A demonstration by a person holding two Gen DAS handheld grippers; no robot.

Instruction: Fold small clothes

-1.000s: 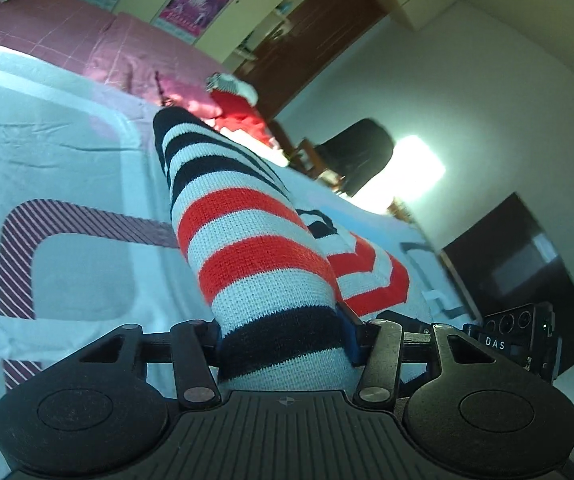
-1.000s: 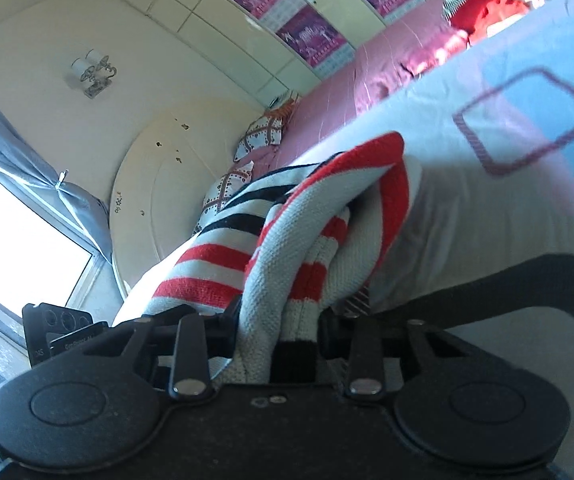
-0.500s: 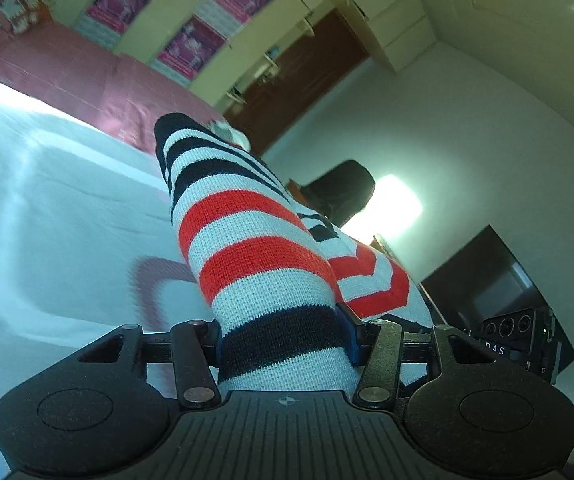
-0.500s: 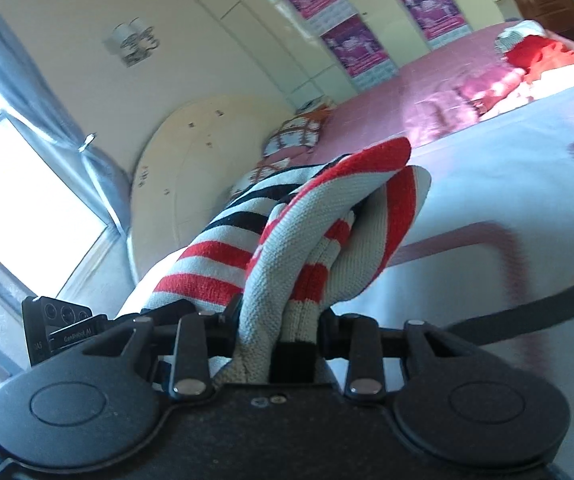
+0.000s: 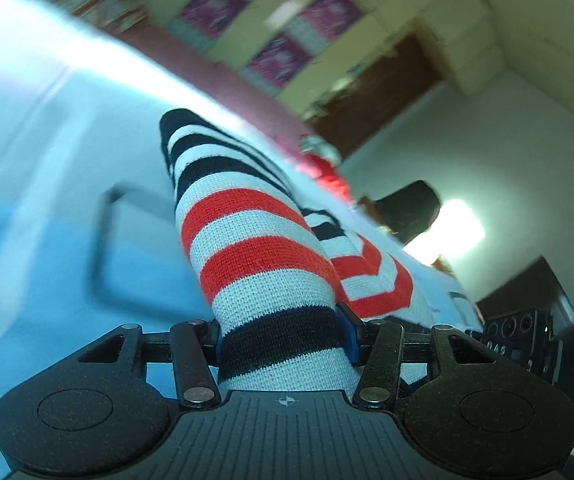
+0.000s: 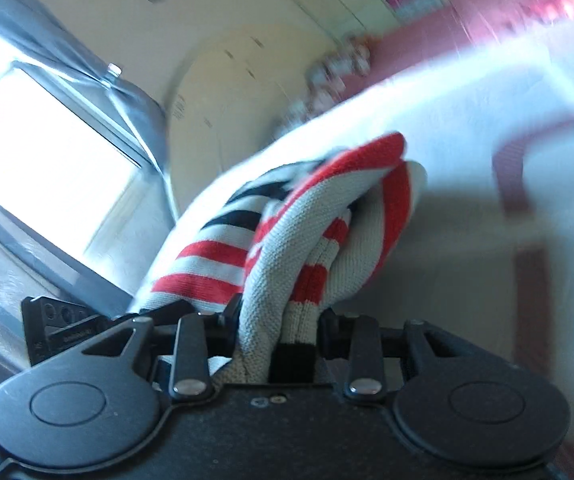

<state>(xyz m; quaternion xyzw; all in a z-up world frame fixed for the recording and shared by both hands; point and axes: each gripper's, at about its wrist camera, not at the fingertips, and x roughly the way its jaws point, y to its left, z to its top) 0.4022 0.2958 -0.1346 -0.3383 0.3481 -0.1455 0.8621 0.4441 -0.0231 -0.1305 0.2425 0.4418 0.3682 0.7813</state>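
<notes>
A small knit garment with white, red and black stripes (image 5: 255, 248) is held up between both grippers above a pale bed sheet (image 5: 39, 184). My left gripper (image 5: 283, 340) is shut on one bunched edge of it. My right gripper (image 6: 279, 324) is shut on another bunched edge (image 6: 307, 240), with folds hanging over the fingers. The other gripper's body shows at the lower right of the left view (image 5: 515, 340) and at the lower left of the right view (image 6: 63, 328). The fingertips are hidden by the cloth.
The sheet has dark purple outlined shapes (image 6: 511, 184). A pink cover (image 5: 247, 92) and red clothes (image 5: 327, 172) lie at the bed's far side. A rounded headboard (image 6: 223, 92), a bright window (image 6: 47, 152), a dark chair (image 5: 407, 208) and a black screen (image 5: 547, 300) surround the bed.
Both grippers keep their hold on the striped garment while the views swing fast over the bed; the background is now motion-blurred and the sheet pattern has shifted.
</notes>
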